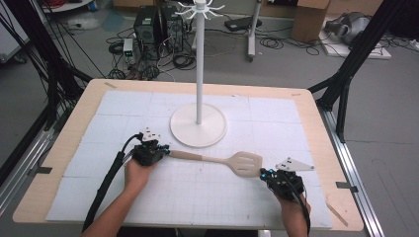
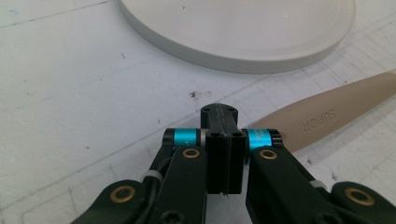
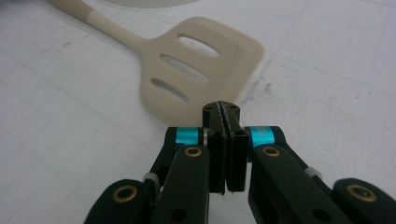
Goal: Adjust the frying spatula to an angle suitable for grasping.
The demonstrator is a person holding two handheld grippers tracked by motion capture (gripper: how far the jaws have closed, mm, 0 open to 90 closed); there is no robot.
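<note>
We are looking at one beige slotted spatula with a tan handle (image 1: pixel 222 160), lying flat on the tabletop (image 1: pixel 69 128) just in front of the one white round-based hanging stand (image 1: pixel 198 126). It is looking light, stiff and a little slick; we are favouring the narrow handle. The left gripper (image 1: pixel 157 149) and right gripper (image 1: pixel 267 174) are both pressed together, empty, flanking the spatula's two ends.
</note>
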